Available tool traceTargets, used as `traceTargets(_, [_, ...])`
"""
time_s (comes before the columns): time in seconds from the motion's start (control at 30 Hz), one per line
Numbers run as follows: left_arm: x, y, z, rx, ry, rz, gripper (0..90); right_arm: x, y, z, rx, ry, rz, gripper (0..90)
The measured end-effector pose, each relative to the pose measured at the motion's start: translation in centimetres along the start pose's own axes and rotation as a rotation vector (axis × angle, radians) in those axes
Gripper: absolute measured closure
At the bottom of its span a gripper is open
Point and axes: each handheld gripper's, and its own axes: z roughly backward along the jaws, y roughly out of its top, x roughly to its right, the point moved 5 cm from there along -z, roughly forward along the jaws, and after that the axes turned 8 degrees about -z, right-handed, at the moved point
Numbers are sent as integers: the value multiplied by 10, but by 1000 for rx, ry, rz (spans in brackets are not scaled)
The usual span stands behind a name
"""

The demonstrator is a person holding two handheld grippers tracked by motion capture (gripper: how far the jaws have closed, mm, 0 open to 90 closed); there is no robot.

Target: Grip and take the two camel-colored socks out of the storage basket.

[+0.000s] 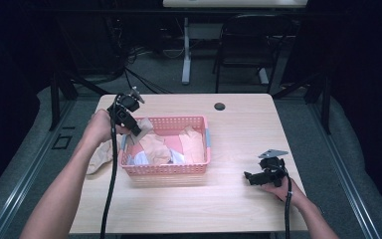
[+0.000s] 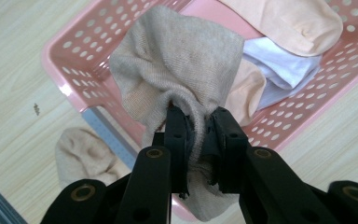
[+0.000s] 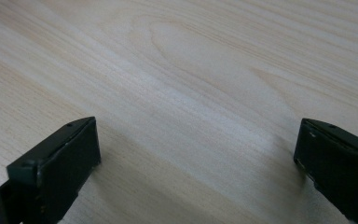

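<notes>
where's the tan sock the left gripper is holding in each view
High view: the tan sock hangs from the left gripper over the pink basket's left end.
Left gripper view: the sock sits at centre, pinched between the jaws above the basket.
Right gripper view: bare wooden table between open jaws.
Shared landmark: the pink basket, in the high and left gripper views.

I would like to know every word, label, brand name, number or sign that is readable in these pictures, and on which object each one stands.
None: no readable text stands on the pink basket, the beige sock held in the left gripper, the other socks, the table or the right gripper.
</notes>
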Motion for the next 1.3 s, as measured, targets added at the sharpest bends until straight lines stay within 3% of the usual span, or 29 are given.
traceTargets(0.3, [-16,-17,17,0,29,30,780,0,0,0,0,0,0,0])
traceTargets(0.63, [-45,-59,37,0,57,118,780,0,0,0,0,0,1,0])
traceTargets(0.67, [-51,-68,39,4,66,138,780,0,0,0,-1,2,1,0])
traceTargets(0.77, [-55,-75,39,4,72,155,781,0,0,0,-1,2,0,0])
traceTargets(1.0, [-68,-104,18,-17,84,211,780,0,0,0,-1,1,0,0])
traceTargets(1.3, [-74,-125,-16,-33,74,260,779,0,0,0,0,-1,-2,0])
